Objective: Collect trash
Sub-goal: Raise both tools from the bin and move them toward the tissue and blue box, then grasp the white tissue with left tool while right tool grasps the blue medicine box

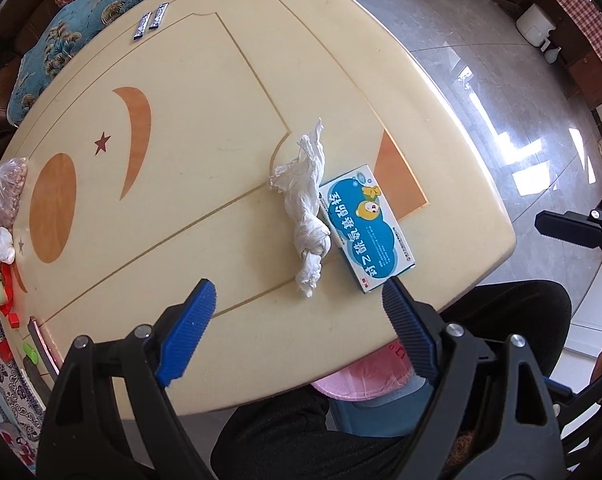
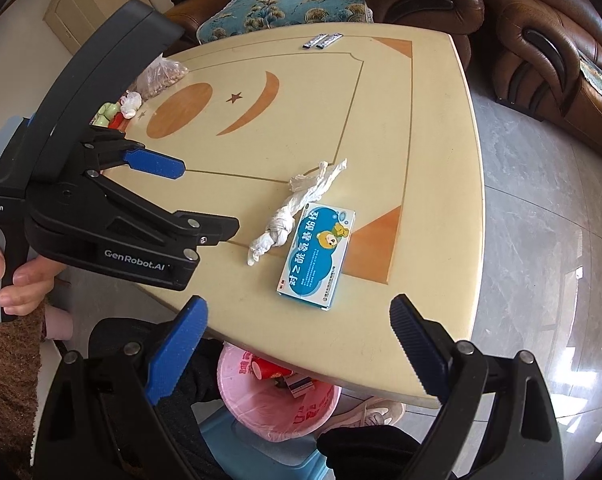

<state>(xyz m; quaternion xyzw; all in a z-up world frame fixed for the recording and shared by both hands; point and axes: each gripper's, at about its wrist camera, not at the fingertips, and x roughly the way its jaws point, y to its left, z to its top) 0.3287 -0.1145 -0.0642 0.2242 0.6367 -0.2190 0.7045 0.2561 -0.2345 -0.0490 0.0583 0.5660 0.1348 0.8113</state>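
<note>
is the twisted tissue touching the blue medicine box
Touching. In the left wrist view the twisted tissue lies against the long edge of the medicine box with no table showing between them at the knot; the right wrist view agrees.

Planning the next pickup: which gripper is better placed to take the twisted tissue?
Probably the left gripper: open, and the tissue lies straight ahead between its fingers. The right gripper, also open, lines up with the box instead.

Cream inlaid table [image 2: 421, 168]; brown leather sofa [image 2: 541, 52] just behind it; glossy grey tile floor [image 2: 541, 240] beside, sunlit.
</note>
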